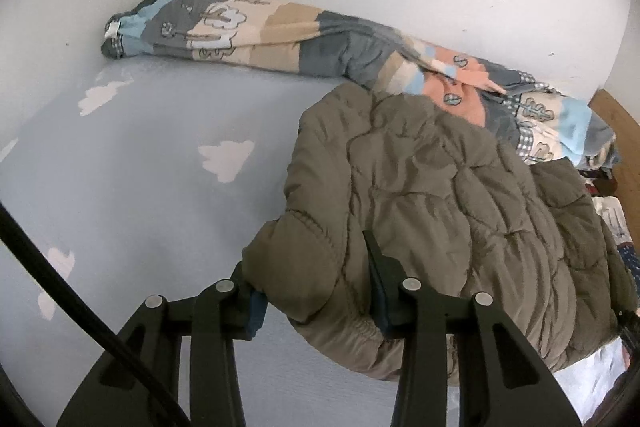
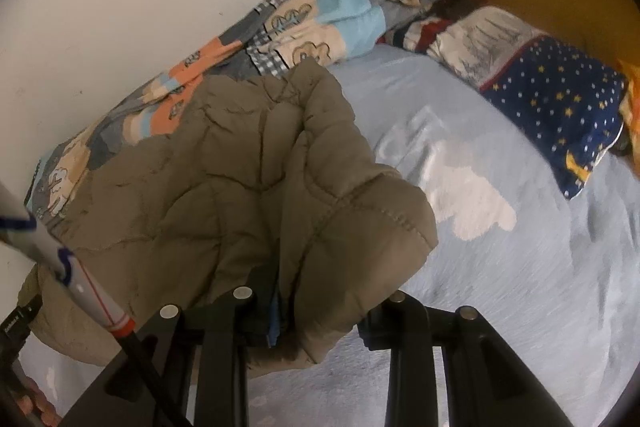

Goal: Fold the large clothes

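Both grippers tilt down over the bed [image 1: 120,187] — the left gripper [image 1: 316,291] and the right gripper [image 2: 320,311] each clamped on a padded edge of the olive quilted jacket [image 1: 440,195]. The jacket hangs lifted between them, its far end draped toward the patterned blanket [image 1: 248,23] along the wall.

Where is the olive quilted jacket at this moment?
In both wrist views the olive quilted jacket is over the blue cloud sheet, beside the patterned blanket along the wall.

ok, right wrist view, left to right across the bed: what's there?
patchwork blanket along the wall → olive puffer jacket clamped in the right gripper → white cloud print on the blue sheet → starry navy pillow
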`<state>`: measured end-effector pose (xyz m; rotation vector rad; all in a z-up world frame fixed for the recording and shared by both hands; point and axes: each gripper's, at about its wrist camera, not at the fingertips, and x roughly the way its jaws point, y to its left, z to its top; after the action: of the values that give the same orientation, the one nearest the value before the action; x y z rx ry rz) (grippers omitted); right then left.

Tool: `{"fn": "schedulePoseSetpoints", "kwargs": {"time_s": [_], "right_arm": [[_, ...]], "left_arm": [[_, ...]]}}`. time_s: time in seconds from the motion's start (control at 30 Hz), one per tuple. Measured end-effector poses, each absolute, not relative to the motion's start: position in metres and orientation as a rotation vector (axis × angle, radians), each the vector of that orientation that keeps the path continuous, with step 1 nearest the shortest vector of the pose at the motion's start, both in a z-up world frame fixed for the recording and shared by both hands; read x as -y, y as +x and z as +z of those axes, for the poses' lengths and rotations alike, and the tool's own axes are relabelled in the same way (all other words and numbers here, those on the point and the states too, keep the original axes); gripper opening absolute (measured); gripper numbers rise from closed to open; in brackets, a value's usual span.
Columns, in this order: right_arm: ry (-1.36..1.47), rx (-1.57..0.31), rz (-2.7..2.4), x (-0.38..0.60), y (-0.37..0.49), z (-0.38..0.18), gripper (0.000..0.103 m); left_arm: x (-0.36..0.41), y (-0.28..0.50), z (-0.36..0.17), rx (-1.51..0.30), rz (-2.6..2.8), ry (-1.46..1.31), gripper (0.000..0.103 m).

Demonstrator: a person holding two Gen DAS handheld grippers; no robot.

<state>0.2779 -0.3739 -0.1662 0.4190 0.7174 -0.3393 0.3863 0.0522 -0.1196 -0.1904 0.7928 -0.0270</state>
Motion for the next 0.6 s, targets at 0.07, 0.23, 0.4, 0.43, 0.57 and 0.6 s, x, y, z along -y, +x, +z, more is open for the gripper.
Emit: {"fn": "schedulePoseSetpoints", "kwargs": {"time_s": [0.07, 0.23, 0.4, 0.43, 0.57, 0.6], "right_arm": [[0.402, -0.710, -0.333, 0.370, 0.274, -0.158, 0.031], [0.385, -0.695, -0.300, 0.361, 0.253, -0.140, 0.030], [0.410, -0.693, -0.273, 0.357, 0.222, -0.133, 0.030], [0.411, -0.692, -0.272, 0.355, 0.213, -0.132, 0.030], [0.460, -0.690, -0.272, 0.352, 0.180, -0.134, 0.030], [0.472, -0.693, -0.271, 0.352, 0.171, -0.136, 0.030]], "left_arm": [[-0.055, 0.381, -0.114, -0.789, -0.036, -0.193, 0.040], [-0.065, 0.357, -0.104, -0.795, -0.042, -0.215, 0.040], [-0.071, 0.320, -0.097, -0.806, -0.044, -0.220, 0.040], [-0.071, 0.313, -0.097, -0.804, -0.042, -0.219, 0.040], [-0.071, 0.274, -0.097, -0.792, -0.031, -0.176, 0.040], [-0.073, 0.267, -0.099, -0.795, -0.031, -0.172, 0.040]]}}
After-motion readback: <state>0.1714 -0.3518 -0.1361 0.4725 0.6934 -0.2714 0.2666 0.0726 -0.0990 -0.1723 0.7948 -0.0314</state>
